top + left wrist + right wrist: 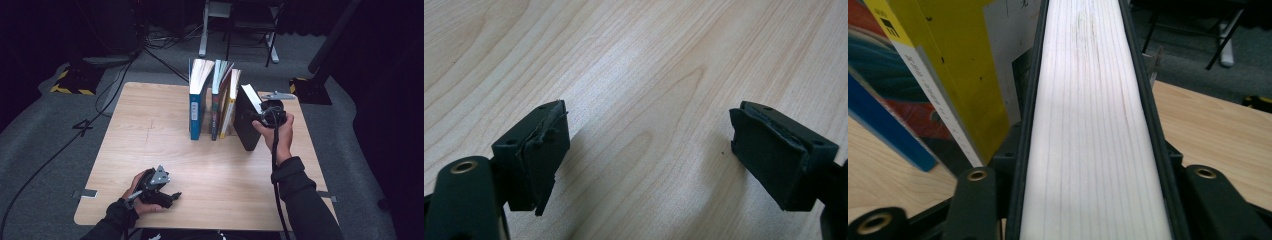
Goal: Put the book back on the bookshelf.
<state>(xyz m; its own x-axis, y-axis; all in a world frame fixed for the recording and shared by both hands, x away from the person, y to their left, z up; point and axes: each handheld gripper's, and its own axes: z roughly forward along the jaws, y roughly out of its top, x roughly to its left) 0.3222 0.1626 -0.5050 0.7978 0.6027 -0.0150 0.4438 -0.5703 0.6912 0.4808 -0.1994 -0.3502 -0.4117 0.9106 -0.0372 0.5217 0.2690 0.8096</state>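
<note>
While books stand alongside, black book (1093,125) sits between right gripper (1093,200).

Light wood desk (150,140), sitting on grey carpet. Near the back edge there's a row of books standing upright: a blue one (196,112), a thin one (216,107), a yellow one (228,107), then a black book (246,122) tilted at the right end.

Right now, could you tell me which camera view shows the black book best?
The high view: the whole black book stands tilted at the right end of the row, with the right gripper astride its top. The right gripper view gives just its white page edge close up; the left gripper view faces bare table.
</note>
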